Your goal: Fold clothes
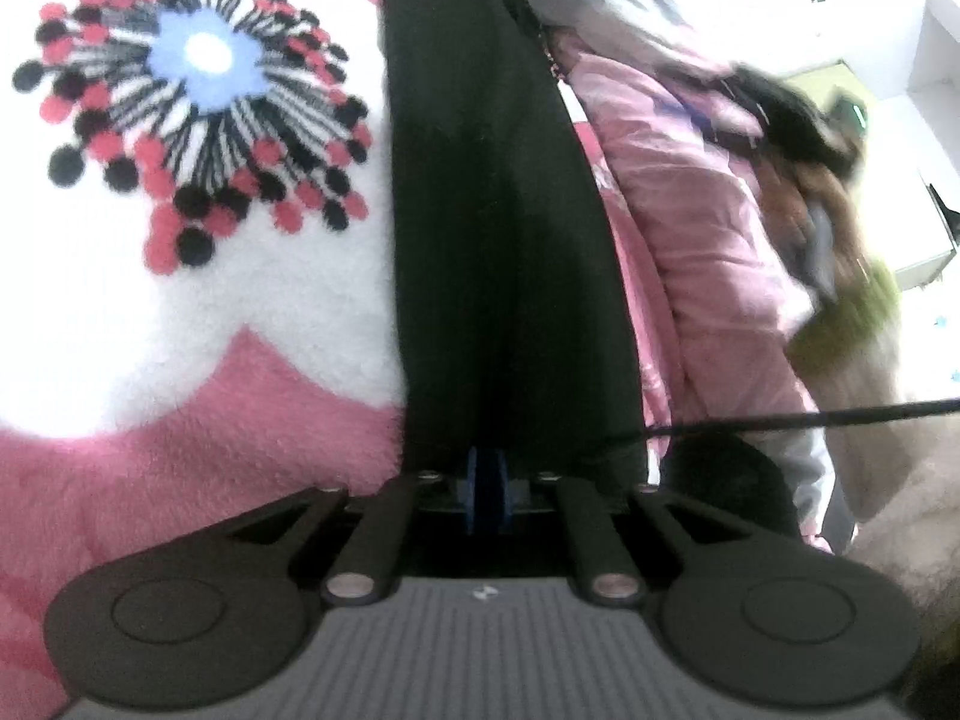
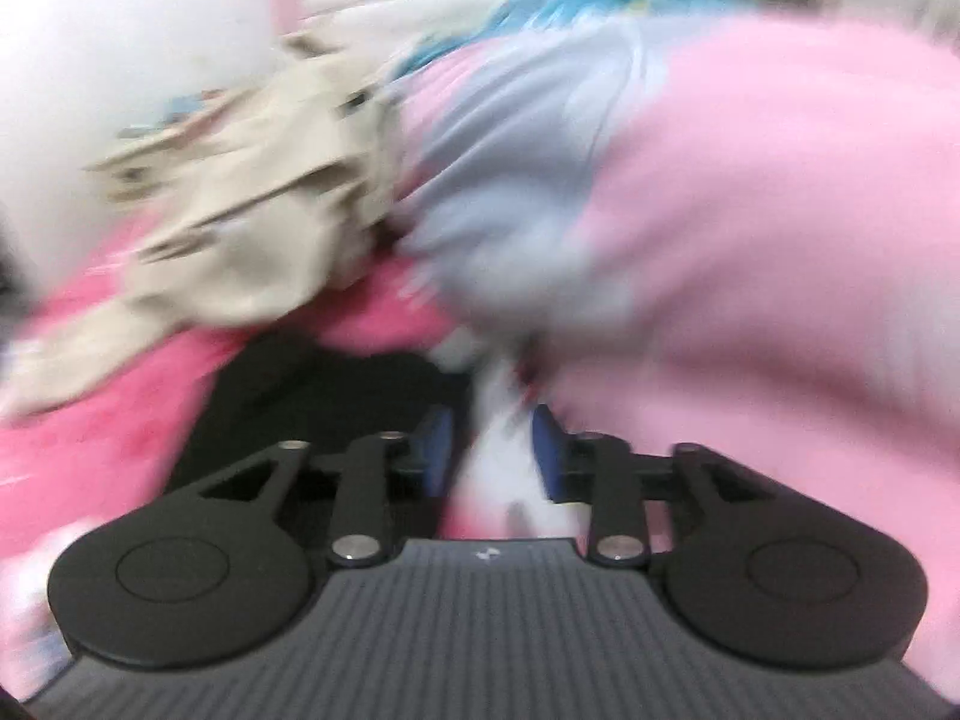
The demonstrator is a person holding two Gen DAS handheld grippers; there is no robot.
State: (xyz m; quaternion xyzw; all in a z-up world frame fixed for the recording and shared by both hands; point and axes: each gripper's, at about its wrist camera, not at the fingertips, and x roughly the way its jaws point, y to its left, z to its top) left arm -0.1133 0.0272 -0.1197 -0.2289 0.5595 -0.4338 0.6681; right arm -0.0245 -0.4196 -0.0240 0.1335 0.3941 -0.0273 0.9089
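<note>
In the left wrist view my left gripper (image 1: 489, 480) is shut on the near edge of a black garment (image 1: 492, 228), which stretches away from the blue pads as a long dark band. In the right wrist view, which is blurred by motion, my right gripper (image 2: 492, 450) is shut on a pink and white garment (image 2: 750, 270); white cloth is pinched between the blue pads (image 2: 437, 450) and the pink bulk hangs to the right. Part of a black garment (image 2: 312, 402) lies just left of the pads.
A fluffy pink and white blanket with a black and red flower pattern (image 1: 198, 84) lies on the left. A pile of clothes with a pink padded jacket (image 1: 708, 252) sits on the right. A beige garment (image 2: 240, 222) lies ahead left in the right view.
</note>
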